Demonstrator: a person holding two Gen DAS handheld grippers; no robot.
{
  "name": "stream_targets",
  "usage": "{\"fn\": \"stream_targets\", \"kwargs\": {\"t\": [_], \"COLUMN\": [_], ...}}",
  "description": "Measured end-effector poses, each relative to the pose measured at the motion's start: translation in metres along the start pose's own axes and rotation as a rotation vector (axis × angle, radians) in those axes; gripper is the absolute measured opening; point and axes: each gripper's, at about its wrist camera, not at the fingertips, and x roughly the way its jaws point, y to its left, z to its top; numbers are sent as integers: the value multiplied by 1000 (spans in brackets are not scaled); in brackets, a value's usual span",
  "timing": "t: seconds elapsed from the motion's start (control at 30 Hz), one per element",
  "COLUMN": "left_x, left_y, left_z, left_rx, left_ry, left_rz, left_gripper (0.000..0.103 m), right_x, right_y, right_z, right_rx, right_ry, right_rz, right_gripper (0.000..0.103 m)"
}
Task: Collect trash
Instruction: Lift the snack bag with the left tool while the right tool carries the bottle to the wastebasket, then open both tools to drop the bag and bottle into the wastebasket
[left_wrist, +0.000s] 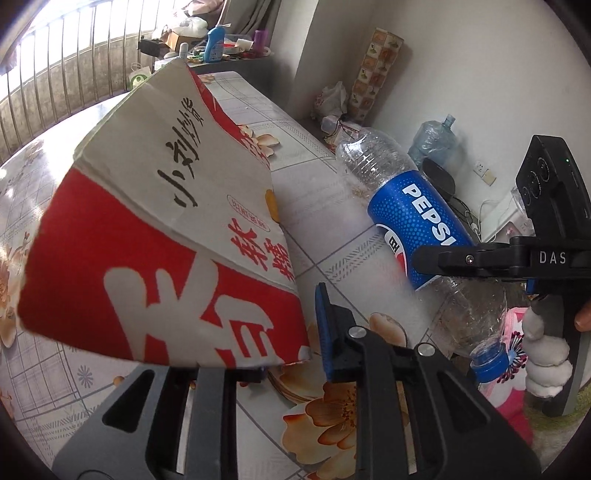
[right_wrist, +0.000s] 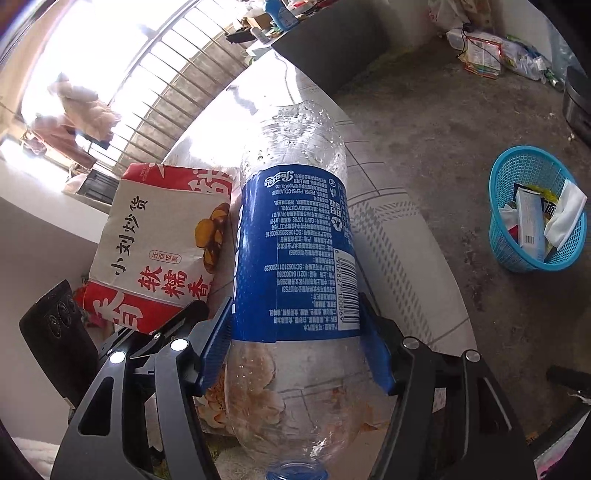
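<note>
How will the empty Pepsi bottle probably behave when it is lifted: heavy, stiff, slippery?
The Pepsi bottle looks empty, so it is probably light. Its thin clear wall may dent under the right gripper pads. Being round and smooth, it might twist or slip, and would likely roll if dropped on the table.

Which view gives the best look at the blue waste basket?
The right wrist view. The blue basket stands on the floor to the right of the table, with its rim and the paper trash inside it in plain sight. The left wrist view does not show it at all; the red-and-white bag and Pepsi bottle dominate there.
</note>
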Motion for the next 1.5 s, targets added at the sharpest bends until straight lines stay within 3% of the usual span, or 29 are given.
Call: {"fn": "stream_targets", "kwargs": {"t": [0.43,0.53,0.67,0.83,1.03,1.13,1.23,1.37,1.5], "left_x": [2,-1,-14,-35,-37,-17,26,100,170], "left_y": [-1,-1,-7,-27,-81,-117,-158,-209,-251], "left_z": [-2,-2,3,25,72,98,118,134,139], "left_rx": [9,15,55,139,259,313,357,389,428], "left_ry": [-10,-25,-65,-123,-170,-112,-7,140,236], "left_rz": [23,20,25,-7,-115,-224,-295,-346,-337], "left_gripper": [18,6,1,0,0,0,0,0,0], "right_x": [4,4,-2,-29,-83,-106,-117,-111,-93], "right_y": [3,4,-1,-17,-61,-96,-141,-200,-262], "right_z": [-3,-5,-7,-11,-15,-17,-17,-9,8], "right_rx": [-16,-19,10,65,161,244,366,489,600], "right_ry": [10,3,-15,-95,-257,-335,-378,-386,-370], "right_rz": [-2,-3,43,109,95,64,22,-37,-71], "right_gripper": [64,62,61,61,61,61,61,61,61]}}
